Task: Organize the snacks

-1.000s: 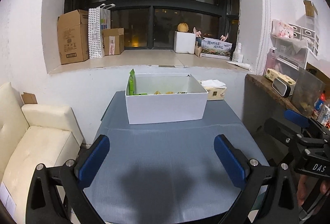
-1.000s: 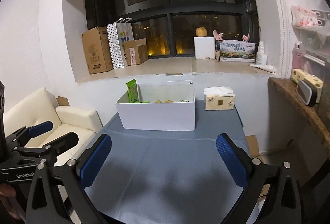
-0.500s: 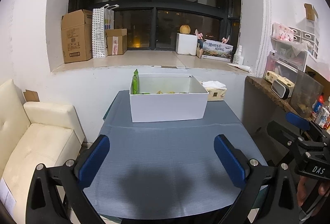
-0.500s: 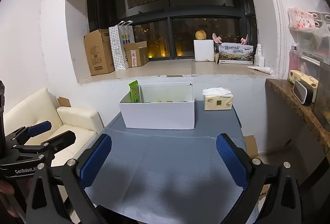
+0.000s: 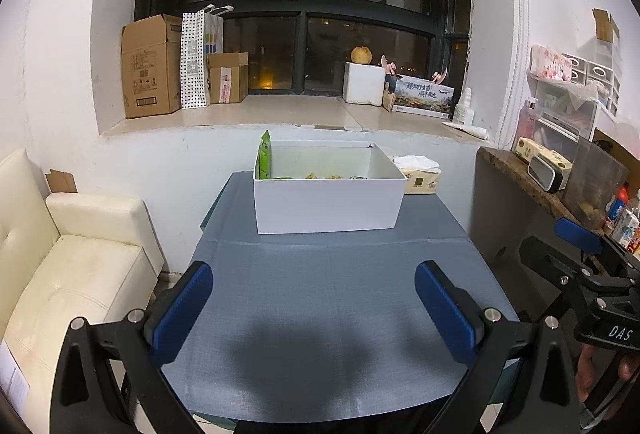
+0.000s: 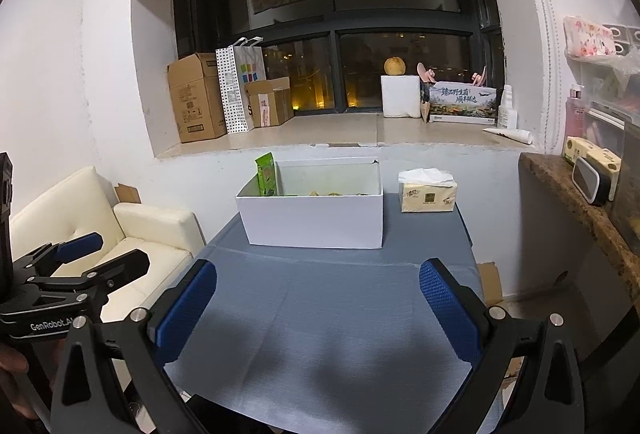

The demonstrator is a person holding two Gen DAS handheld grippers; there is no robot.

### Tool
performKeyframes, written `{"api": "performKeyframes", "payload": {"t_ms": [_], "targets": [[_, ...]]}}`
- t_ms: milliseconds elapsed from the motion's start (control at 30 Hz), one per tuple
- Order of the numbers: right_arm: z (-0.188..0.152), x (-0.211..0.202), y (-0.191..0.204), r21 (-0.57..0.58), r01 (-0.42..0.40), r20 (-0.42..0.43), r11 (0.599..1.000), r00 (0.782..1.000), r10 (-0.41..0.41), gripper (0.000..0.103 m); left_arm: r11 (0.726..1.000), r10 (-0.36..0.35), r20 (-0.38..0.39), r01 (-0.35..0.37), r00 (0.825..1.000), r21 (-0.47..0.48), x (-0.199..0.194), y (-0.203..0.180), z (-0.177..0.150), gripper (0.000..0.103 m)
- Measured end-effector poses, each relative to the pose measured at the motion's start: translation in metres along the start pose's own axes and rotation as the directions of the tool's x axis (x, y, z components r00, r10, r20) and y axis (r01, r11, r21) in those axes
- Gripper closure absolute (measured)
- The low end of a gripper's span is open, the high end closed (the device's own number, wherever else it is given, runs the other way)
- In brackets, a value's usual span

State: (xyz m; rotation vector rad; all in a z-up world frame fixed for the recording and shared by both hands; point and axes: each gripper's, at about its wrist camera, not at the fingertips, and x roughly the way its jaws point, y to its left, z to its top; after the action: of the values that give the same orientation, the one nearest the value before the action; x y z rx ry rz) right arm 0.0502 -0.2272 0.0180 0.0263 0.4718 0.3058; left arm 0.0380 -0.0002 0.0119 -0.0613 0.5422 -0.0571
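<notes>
While both grippers have pulled back since a sec ago, the white box point(image 5: 327, 206) now looks smaller and sits farther off, w/ more blue tablecloth point(image 5: 328, 298) showing before it. Left gripper point(image 5: 314, 308) has its blue pads point(image 5: 182, 310) spread wide, holding nothing, touching nothing, above the cloth's near part. Right gripper point(image 6: 316, 308) is likewise wide open and empty; its pads point(image 6: 448, 310) hang over the near cloth. Box stands ahead of both, well apart from the fingers, at the cloth's far end. Inside it, a green snack packet point(image 5: 264, 160) stands upright at the box's left wall; other snacks point(image 5: 322, 176) lie low, mostly hidden. Tissue pack point(image 6: 427, 190) sits just right of the box.
</notes>
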Motion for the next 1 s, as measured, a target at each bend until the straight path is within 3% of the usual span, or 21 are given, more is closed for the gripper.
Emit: {"api": "performKeyframes", "payload": {"t_ms": [1000], "targets": [[-0.0020, 0.0020, 0.0026, -0.009, -0.011, -0.011, 1.000, 1.000, 0.011, 0.000, 1.000, 0.000, -0.003, 0.000, 1.000, 0.003, 0.0016, -0.0028, -0.0026, 0.000]]}}
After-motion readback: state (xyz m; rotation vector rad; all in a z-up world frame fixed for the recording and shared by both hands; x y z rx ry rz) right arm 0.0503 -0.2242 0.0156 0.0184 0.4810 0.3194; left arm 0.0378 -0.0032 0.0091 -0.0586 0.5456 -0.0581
